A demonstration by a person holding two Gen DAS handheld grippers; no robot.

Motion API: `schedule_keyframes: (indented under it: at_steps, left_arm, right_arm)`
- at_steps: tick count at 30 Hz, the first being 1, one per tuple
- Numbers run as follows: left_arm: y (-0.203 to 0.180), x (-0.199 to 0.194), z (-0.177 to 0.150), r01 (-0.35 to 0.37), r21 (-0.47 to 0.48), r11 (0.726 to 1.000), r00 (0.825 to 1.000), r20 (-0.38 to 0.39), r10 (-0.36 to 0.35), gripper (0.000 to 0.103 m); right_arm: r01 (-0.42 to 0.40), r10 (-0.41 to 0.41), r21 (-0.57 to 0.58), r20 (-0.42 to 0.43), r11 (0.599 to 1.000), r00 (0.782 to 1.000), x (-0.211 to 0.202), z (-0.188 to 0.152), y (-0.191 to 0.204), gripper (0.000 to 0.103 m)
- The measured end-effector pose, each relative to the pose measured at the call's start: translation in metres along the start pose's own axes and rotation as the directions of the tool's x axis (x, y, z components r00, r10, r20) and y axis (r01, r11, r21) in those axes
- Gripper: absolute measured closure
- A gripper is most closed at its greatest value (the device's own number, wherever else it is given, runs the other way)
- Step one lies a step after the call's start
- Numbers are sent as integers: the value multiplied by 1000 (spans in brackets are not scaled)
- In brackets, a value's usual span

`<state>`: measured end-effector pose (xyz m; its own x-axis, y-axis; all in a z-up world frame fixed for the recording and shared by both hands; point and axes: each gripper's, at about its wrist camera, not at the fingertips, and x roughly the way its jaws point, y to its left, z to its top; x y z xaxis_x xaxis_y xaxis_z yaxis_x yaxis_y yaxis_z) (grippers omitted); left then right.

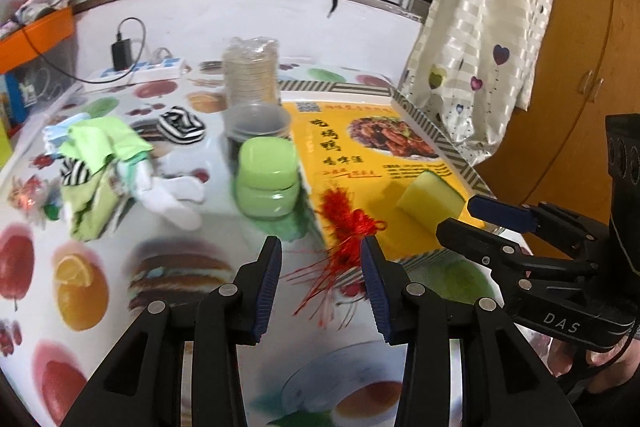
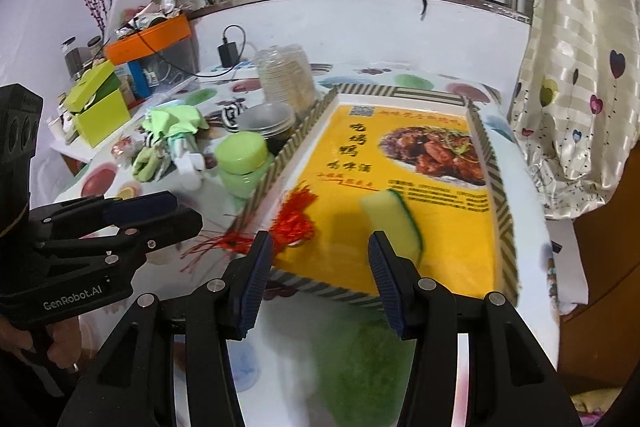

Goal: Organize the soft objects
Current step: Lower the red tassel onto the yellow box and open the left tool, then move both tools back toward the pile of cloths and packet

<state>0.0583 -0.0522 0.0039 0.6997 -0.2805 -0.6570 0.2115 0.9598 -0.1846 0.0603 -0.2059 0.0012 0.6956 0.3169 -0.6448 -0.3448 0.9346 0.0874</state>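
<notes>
A yellow-and-green sponge [image 2: 394,219] lies in the shallow yellow box tray [image 2: 440,227], near its front. A red tassel knot [image 2: 294,219] hangs over the tray's front left edge; it also shows in the left wrist view [image 1: 352,227]. A pile of green cloths and striped and white socks [image 1: 108,167] lies on the table to the left. My left gripper [image 1: 320,267] is open and empty, just in front of the tassel. My right gripper [image 2: 318,259] is open and empty, in front of the tray, its right finger close to the sponge [image 1: 430,197].
A green lidded jar [image 1: 268,179], stacked plastic cups [image 1: 256,127] and a wrapped stack of lids [image 1: 250,67] stand left of the tray. A power strip [image 1: 136,71] and orange-lidded box [image 2: 152,39] sit at the back. A curtain [image 2: 580,67] hangs on the right.
</notes>
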Motion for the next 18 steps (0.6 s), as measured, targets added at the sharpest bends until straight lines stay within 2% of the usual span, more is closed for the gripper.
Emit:
schedule_keyframes:
  at_steps: [18]
  left_arm:
    - [44, -21, -19, -68, -90, 994, 997, 15, 70, 63]
  right_arm:
    - [-79, 79, -46, -14, 996, 997, 9, 3, 39, 52]
